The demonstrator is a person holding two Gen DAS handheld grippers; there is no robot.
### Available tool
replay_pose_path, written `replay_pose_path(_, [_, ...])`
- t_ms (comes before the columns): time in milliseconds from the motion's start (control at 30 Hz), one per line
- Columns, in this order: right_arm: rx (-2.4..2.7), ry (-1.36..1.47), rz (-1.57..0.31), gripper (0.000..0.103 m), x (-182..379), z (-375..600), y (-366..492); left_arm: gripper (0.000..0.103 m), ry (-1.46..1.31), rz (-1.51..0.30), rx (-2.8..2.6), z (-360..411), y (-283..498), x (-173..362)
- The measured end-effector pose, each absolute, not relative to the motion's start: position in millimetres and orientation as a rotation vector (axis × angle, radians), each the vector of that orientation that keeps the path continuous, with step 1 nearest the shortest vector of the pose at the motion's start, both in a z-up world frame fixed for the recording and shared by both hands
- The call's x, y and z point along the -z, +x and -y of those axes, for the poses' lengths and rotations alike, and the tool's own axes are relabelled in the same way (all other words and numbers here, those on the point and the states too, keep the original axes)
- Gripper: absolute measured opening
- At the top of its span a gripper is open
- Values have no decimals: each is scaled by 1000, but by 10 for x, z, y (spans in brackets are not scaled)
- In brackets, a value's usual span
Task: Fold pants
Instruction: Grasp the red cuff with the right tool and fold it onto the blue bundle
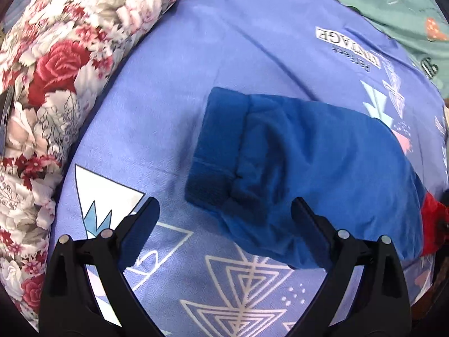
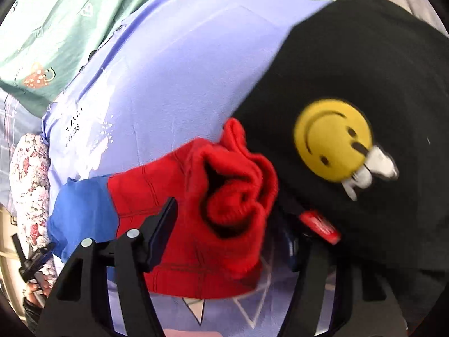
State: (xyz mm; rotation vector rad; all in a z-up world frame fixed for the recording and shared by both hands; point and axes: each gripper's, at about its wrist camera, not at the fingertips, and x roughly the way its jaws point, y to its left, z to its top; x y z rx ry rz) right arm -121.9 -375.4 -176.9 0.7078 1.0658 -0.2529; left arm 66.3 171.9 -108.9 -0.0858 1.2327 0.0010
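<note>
Left wrist view shows the pants, blue with a red waist end, lying folded on the lilac patterned bedsheet, with the left gripper spread wide and empty just above their near edge. Right wrist view has the right gripper parted around the bunched red waistband without pressing it. Beside the pants lies a black garment with a yellow smiley, and beyond them a floral quilt and green cloth.

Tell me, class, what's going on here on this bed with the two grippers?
A person with a gripper in each hand is folding blue and red pants on a purple patterned bedsheet. The left gripper hangs open over the folded blue part, touching nothing. The right gripper is open around the bunched red end, not clamping it. A black garment with a yellow smiley lies beside that end.
</note>
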Motion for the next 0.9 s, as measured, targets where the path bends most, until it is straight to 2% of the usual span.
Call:
replay_pose_path(33, [265,715,-1074,52,1810,3808,-1197,96,-81,-1240,-10,-1742,602,1131])
replay_pose_path(100, [280,740,-1066,43,1847,3840,-1164,96,-86,-1269,-37,-1762,547,1208])
replay_pose_path(133, [275,745,-1072,34,1856,3844,-1146,96,-106,-1286,-48,-1758,546,1243])
replay_pose_path(233, [257,797,-1061,23,1814,3887,-1156,96,-175,-1288,-17,-1766,441,1239])
replay_pose_path(467, [128,869,-925,21,1115,3734,-1129,96,-86,-1247,89,-1317,405,1018])
replay_pose_path(633, [-56,837,-932,21,798,3096,-744,96,-109,-1229,111,-1269,395,893])
replay_pose_path(767, [-151,789,-1031,22,804,2451,-352,96,-119,-1217,108,-1309,322,789])
replay_pose_path(900, [-182,666,-1152,22,1076,1822,-105,96,-142,-1218,99,-1355,279,778])
